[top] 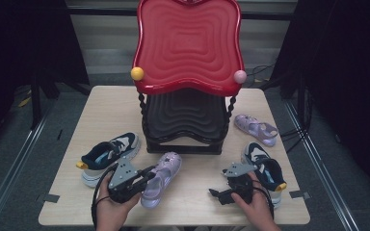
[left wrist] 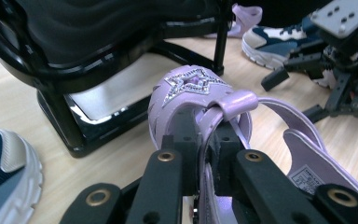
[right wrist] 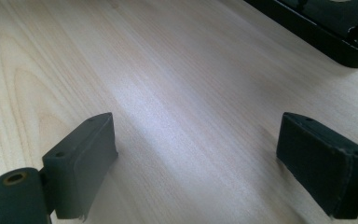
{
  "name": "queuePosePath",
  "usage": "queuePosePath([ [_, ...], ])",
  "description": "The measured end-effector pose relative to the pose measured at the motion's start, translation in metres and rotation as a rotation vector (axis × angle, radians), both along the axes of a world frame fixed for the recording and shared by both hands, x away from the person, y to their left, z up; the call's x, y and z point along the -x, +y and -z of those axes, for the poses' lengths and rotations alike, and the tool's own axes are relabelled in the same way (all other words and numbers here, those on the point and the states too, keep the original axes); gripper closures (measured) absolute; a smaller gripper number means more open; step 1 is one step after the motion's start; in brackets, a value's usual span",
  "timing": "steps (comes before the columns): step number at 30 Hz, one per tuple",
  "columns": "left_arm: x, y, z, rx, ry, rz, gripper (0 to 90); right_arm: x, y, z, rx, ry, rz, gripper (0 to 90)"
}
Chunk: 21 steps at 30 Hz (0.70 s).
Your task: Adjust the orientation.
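A lilac sandal point(top: 161, 176) with a glittery star on its toe point(left wrist: 191, 86) lies on the wooden table in front of the black and red shoe rack point(top: 185, 115). My left gripper point(top: 147, 177) is shut on the sandal's side strap point(left wrist: 205, 133), its jaws pinching it from both sides. My right gripper point(top: 218, 196) sits low over bare table near the front right, wide open with nothing between its fingers point(right wrist: 81, 163). The matching lilac sandal point(top: 256, 129) lies to the right of the rack.
A navy and white sneaker point(top: 108, 155) lies at the left, its mate point(top: 266, 172) at the right beside my right hand. The rack has a red top tray point(top: 188, 43) and a black lower tray. The table's front edge point(top: 173, 222) is close to both hands.
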State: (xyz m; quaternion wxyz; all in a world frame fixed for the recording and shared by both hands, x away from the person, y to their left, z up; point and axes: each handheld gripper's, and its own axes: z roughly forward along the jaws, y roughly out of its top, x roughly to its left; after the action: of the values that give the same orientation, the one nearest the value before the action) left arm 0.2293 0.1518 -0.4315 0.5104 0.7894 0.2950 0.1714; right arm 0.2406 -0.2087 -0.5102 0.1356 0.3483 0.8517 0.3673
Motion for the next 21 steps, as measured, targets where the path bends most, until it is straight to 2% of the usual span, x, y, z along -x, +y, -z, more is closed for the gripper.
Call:
queuePosePath([
  [9,-0.004,0.000,-0.013,0.034,-0.008,-0.015,84.2,0.000,0.000,0.000,0.000,-0.001,0.000,11.1],
  [21,-0.008,0.000,-0.033,0.070,-0.044,-0.040,84.1,0.000,0.000,0.000,0.000,-0.001,-0.001,11.1],
])
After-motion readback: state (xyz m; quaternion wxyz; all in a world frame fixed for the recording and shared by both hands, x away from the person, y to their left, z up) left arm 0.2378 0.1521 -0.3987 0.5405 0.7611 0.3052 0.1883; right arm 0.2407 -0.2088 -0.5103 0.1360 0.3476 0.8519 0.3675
